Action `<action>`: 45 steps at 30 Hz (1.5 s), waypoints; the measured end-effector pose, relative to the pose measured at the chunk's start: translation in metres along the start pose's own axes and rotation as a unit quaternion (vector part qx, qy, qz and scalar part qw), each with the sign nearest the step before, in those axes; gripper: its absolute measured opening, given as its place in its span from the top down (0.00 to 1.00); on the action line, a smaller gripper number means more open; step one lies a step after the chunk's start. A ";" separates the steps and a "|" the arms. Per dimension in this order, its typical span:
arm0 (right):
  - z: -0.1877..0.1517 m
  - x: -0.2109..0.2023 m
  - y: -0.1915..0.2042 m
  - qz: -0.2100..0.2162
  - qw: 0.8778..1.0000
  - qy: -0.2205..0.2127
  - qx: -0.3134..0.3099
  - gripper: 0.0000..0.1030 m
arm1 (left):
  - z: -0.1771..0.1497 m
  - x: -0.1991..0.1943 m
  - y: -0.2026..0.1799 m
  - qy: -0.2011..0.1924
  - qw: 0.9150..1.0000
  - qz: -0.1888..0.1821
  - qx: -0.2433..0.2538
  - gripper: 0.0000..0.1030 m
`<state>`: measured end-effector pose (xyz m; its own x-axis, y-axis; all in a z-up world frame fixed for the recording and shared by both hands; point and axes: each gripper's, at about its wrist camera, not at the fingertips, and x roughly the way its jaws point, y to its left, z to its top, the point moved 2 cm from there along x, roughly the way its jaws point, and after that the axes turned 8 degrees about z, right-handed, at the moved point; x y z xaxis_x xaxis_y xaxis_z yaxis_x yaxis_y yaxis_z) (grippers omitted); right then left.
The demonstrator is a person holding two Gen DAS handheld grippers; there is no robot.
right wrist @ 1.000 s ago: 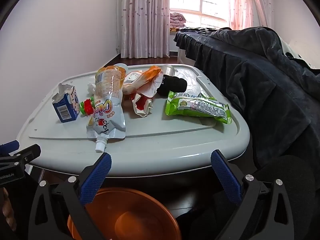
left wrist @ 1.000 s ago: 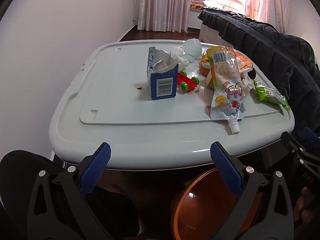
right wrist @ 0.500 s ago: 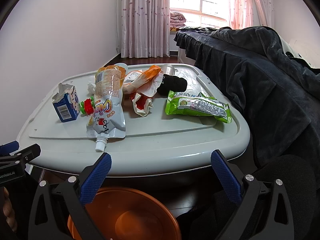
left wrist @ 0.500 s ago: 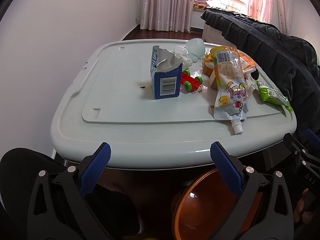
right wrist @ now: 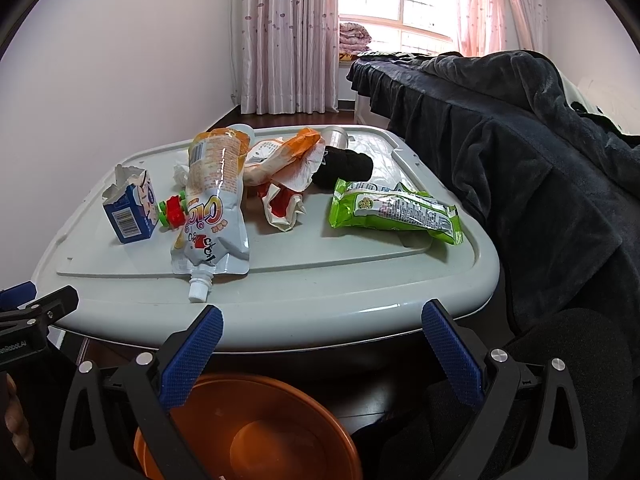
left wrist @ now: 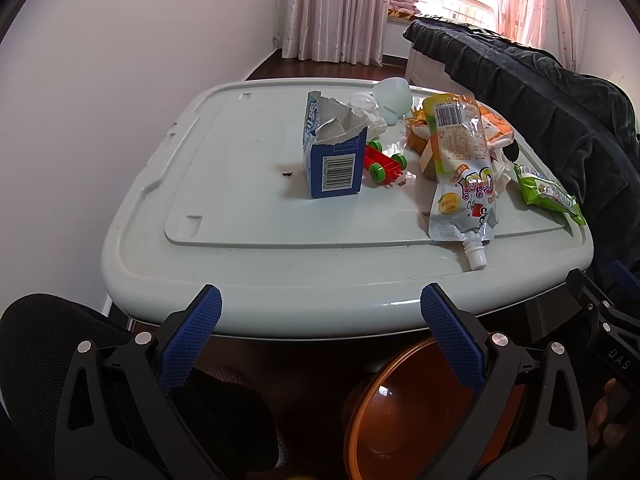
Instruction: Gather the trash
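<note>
Both hand-held grippers, left & right, wide open, empty; orange basin w/ nothing inside; torn blue carton upright

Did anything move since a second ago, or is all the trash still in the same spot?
Only the left gripper moved: it eased slightly nearer the white plastic lid, so the torn blue carton looks a little bigger. Nothing was grabbed or dropped. The right gripper stayed put, both stay open, and the spouted drink pouch, green snack wrapper and orange basin lie as before.
</note>
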<state>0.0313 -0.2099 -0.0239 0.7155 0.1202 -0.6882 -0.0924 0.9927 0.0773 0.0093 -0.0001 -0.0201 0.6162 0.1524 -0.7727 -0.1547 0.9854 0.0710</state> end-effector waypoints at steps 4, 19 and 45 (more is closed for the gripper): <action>0.000 0.000 -0.001 0.000 1.000 0.001 0.001 0.05 | 0.000 0.000 0.001 0.001 1.000 -0.001 0.000 0.05; -0.001 0.002 -0.002 0.000 1.000 0.004 0.003 0.05 | 0.000 0.000 0.000 0.001 1.000 0.000 0.000 0.05; -0.001 0.004 -0.002 0.000 1.000 0.006 0.005 0.05 | 0.000 0.000 0.001 0.001 1.000 0.000 0.000 0.05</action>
<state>0.0331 -0.2110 -0.0276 0.7065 0.1210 -0.6973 -0.0865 0.9926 0.0846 0.0094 0.0006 -0.0201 0.6152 0.1515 -0.7736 -0.1541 0.9855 0.0705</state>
